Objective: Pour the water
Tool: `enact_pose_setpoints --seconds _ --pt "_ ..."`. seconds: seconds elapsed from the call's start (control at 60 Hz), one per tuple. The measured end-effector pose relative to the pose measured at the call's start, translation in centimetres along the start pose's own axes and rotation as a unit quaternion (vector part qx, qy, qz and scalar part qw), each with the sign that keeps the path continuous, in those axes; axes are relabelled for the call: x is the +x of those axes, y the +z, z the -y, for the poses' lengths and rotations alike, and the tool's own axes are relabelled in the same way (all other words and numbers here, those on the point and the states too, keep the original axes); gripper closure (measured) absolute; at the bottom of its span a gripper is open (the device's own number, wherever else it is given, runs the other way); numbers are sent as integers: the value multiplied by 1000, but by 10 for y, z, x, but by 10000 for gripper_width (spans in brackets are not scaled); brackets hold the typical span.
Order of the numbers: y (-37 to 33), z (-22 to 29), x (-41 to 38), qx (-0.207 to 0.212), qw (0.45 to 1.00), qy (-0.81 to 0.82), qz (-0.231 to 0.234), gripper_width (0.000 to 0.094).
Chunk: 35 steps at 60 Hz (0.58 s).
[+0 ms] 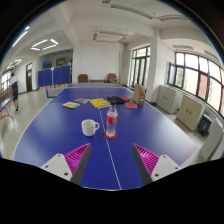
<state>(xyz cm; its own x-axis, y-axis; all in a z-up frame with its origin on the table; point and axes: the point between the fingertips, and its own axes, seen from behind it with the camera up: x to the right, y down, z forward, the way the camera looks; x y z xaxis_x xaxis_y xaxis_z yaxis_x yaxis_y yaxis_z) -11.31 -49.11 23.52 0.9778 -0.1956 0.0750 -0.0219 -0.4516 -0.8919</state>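
Two items of interest stand near the middle of the blue table-tennis table (60, 130): a white mug (90, 127) and a clear bottle (111, 122) with a red label band and a pale cap. Bottle upright, just to the right of the mug; the two are close, whether touching cannot be told. Mug handle points toward the bottle side. Both sit just left of the white centre line that runs down the table.

Gripper (112, 158) hangs over the near end of the table, wide open, holding nothing. Its left finger (74, 158) and right finger (149, 157) show their pink pads, set well apart. Mug and bottle lie beyond the fingertips, roughly in line with the gap between them, not within it.

Farther along the table: a yellow flat object (99, 102) and a smaller yellow one (71, 105) to its left, then a dark reddish item (132, 103) to the right with something light brown (139, 94) behind it. What these are, I cannot tell.

Room: large windows (198, 78) along the right wall, cabinets or radiators beneath them. Ceiling light panels (44, 45) overhead on the left. Blue panels (58, 76) stand at the far left wall. A person (14, 93) in dark clothing stands far left, beside another table (8, 108).
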Motion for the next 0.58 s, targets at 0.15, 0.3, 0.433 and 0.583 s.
enact_pose_setpoints --seconds 0.15,0.3,0.433,0.583 --pt "-36 -14 3 -2 1000 5 -9 82" --pt "-61 -13 6 6 1000 -12 -15 87" --pt "-64 -8 -1 12 1000 -8 -6 88" --pt "-67 -7 -6 10 1000 -3 5 85"
